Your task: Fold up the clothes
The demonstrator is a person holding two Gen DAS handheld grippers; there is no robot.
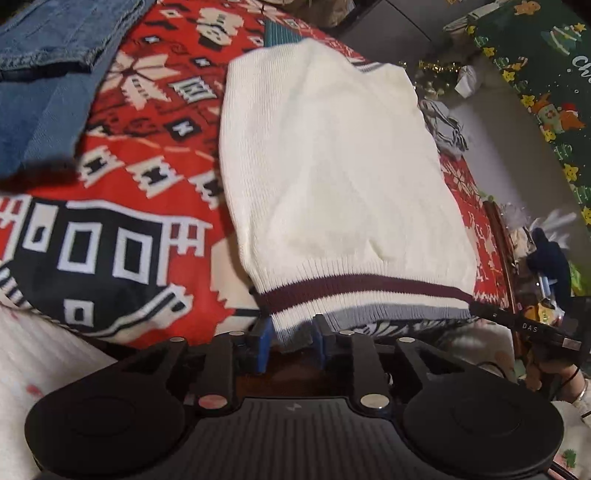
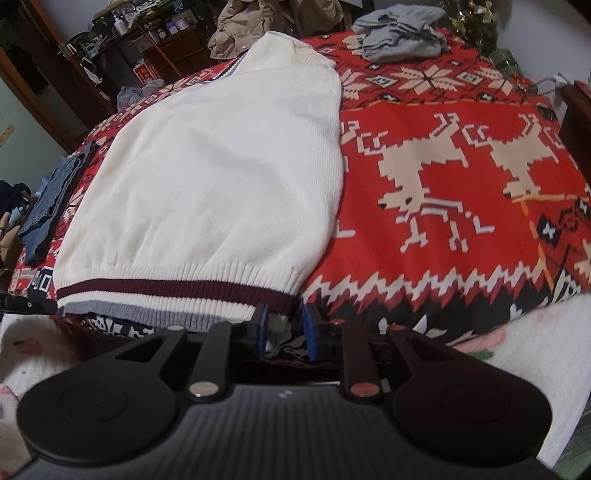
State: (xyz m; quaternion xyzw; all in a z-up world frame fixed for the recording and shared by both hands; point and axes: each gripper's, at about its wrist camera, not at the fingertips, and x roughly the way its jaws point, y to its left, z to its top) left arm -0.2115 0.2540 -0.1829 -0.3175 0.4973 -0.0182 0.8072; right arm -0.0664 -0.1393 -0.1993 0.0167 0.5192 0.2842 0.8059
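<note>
Both grippers, left (image 1: 291,338) and right (image 2: 283,328), fingers parted around hem corners of white sweater (image 1: 332,166) lying on patterned blanket (image 2: 443,166); advise pinching both layers evenly.

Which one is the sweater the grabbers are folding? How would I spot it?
Find the big red patterned blanket with pale reindeer on it. In its middle lies the cream knit sweater, its near hem between the blue fingers of both grippers. Unlike the folded jeans and the grey clothes pile, it has a dark maroon stripe across its ribbed hem.
</note>
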